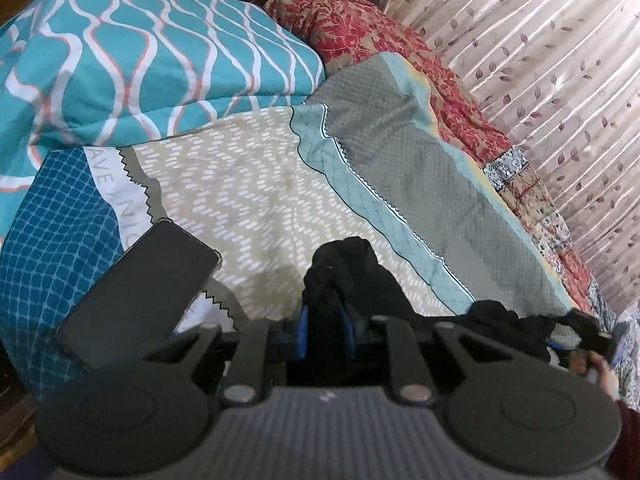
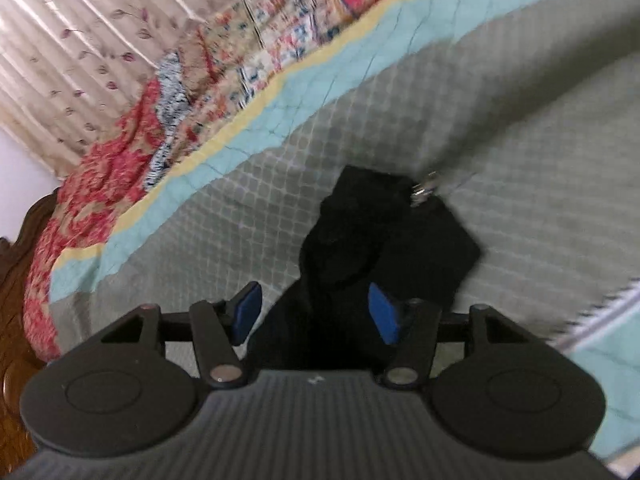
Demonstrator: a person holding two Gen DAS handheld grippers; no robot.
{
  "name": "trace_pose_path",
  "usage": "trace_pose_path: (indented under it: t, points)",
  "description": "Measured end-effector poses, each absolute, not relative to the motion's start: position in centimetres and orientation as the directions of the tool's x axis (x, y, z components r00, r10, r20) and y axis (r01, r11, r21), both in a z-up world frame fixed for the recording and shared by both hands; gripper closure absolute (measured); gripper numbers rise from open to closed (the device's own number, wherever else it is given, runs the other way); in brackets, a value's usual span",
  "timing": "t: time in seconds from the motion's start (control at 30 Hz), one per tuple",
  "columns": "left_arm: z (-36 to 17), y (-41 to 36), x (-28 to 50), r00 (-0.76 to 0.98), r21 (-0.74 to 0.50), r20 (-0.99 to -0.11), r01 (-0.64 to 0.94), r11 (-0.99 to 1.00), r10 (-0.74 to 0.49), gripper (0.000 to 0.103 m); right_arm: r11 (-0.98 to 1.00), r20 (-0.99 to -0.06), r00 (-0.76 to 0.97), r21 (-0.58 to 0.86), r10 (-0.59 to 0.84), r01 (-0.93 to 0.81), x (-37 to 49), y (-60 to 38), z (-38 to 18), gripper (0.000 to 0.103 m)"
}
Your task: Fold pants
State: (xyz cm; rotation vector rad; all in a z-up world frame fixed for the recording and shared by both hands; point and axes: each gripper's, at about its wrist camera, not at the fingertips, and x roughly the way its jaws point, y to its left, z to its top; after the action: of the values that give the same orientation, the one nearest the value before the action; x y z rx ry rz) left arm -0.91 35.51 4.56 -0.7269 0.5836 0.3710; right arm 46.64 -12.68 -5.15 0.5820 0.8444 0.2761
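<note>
The pants are black cloth. In the left wrist view my left gripper (image 1: 325, 326) is shut on a bunched part of the pants (image 1: 348, 276), held above the bed. The cloth runs right to my right gripper (image 1: 588, 344), seen at the right edge with a hand on it. In the right wrist view the right gripper (image 2: 316, 312) has its blue pads (image 2: 382, 314) spread wide, and the pants (image 2: 384, 240) lie between and beyond them. A small metal fastener (image 2: 424, 188) shows at the cloth's far edge. This view is blurred.
A patterned bedsheet (image 1: 248, 184) covers the bed. A teal wavy pillow (image 1: 152, 60) and a red floral pillow (image 1: 344, 28) lie at the head. A dark phone (image 1: 140, 284) lies on the bed at left. A curtain (image 1: 560, 80) hangs along the right side.
</note>
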Motion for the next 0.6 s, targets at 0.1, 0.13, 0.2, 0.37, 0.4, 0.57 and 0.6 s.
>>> trace_pose_path:
  t: [0.1, 0.13, 0.2, 0.37, 0.4, 0.57, 0.6]
  points:
    - [4.3, 35.9, -1.1, 0.791, -0.535, -0.603, -0.499, 0.682, 0.106, 0.087, 0.872, -0.673, 0.628, 0.489, 0.391, -0.019, 47.4, -10.6, -6.0, 0.086]
    - [4.4, 35.9, -1.1, 0.796, -0.537, -0.596, -0.494, 0.684, 0.106, 0.087, 0.883, -0.675, 0.631, 0.468, 0.382, -0.034, 47.1, -10.4, -5.8, 0.092]
    - [4.7, 36.0, -0.9, 0.809, -0.545, -0.578, -0.480, 0.688, 0.106, 0.087, 0.884, -0.614, 0.700, 0.465, 0.366, -0.054, 45.7, -11.5, -4.2, 0.093]
    - [6.1, 35.7, -1.3, 0.863, -0.600, -0.498, -0.411, 0.687, 0.081, 0.087, 0.816, -0.427, 0.827, 0.575, 0.365, -0.064, 40.0, -19.8, 2.7, 0.093]
    - [6.4, 35.6, -1.5, 0.874, -0.613, -0.480, -0.391, 0.686, 0.070, 0.087, 0.809, -0.392, 0.851, 0.584, 0.350, -0.064, 38.1, -22.1, 4.4, 0.093]
    - [7.8, 35.0, -1.8, 0.917, -0.690, -0.398, -0.279, 0.668, -0.027, 0.087, 0.790, -0.232, 0.940, 0.610, 0.251, -0.061, 27.6, -32.0, 12.2, 0.093]
    - [8.1, 34.9, -1.7, 0.924, -0.706, -0.378, -0.254, 0.661, -0.049, 0.087, 0.792, -0.205, 0.952, 0.608, 0.226, -0.057, 25.6, -33.5, 13.4, 0.093]
